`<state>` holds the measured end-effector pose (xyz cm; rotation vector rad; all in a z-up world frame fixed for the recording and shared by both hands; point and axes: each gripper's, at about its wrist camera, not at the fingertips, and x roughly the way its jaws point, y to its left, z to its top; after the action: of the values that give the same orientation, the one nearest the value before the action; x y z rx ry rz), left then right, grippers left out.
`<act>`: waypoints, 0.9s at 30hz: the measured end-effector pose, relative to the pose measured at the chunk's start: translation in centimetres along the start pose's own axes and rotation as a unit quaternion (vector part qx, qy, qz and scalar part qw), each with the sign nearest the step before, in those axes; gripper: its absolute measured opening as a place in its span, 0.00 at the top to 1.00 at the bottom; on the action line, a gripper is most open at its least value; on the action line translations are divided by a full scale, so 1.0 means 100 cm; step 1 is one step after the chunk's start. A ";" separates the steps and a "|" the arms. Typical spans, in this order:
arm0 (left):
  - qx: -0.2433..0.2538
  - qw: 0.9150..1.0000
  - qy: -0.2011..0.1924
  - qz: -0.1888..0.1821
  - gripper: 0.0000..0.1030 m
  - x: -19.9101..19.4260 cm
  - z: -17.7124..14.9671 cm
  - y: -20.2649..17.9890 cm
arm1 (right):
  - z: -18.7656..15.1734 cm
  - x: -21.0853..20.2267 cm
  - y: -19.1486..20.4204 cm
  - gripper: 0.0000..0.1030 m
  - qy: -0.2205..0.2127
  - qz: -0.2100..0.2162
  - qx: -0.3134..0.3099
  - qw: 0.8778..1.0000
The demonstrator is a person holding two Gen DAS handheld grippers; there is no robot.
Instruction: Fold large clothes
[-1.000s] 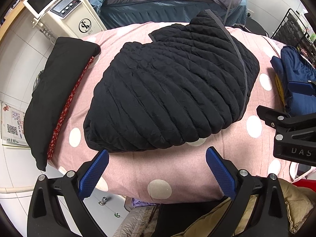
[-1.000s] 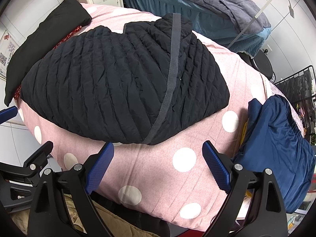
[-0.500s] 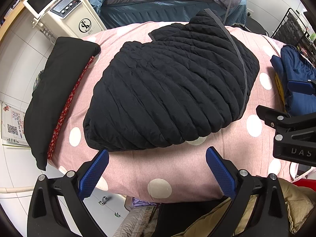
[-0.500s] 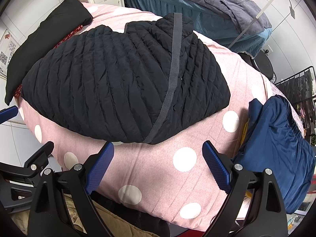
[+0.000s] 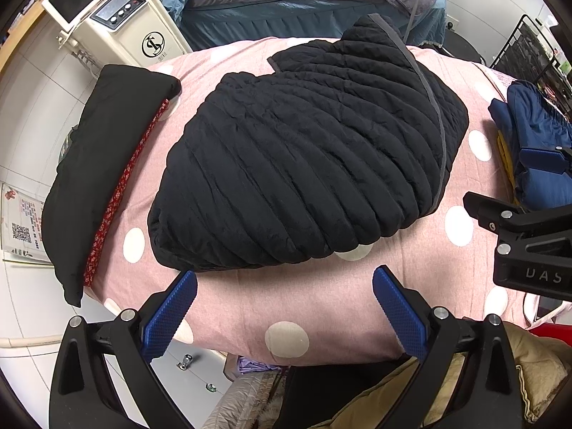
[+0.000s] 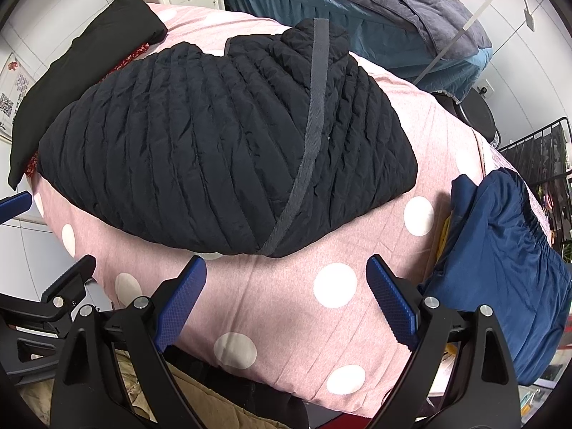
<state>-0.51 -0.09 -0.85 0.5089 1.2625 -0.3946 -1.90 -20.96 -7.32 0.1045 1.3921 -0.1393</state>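
Pink bedspread (image 5: 321, 307) and folded black jacket (image 5: 307, 164) lie unchanged; both grippers stay spread.

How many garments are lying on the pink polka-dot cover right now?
3. A black quilted jacket in the middle, a folded black garment with red trim along the left edge, a navy garment at the right edge. More may lie underneath.
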 end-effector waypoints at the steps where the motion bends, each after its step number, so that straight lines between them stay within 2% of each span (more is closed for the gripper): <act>1: 0.000 1.000 0.001 0.000 0.06 0.000 -0.001 0.000 | -0.001 0.001 0.000 0.13 0.000 0.000 0.000 1.000; 27: -0.003 1.000 -0.002 -0.004 0.06 -0.001 -0.005 -0.001 | -0.006 0.002 0.001 0.13 0.004 0.004 -0.005 1.000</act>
<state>-0.99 0.13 -0.85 0.4984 1.2616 -0.3981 -2.38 -20.77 -7.66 0.1030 1.4004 -0.1256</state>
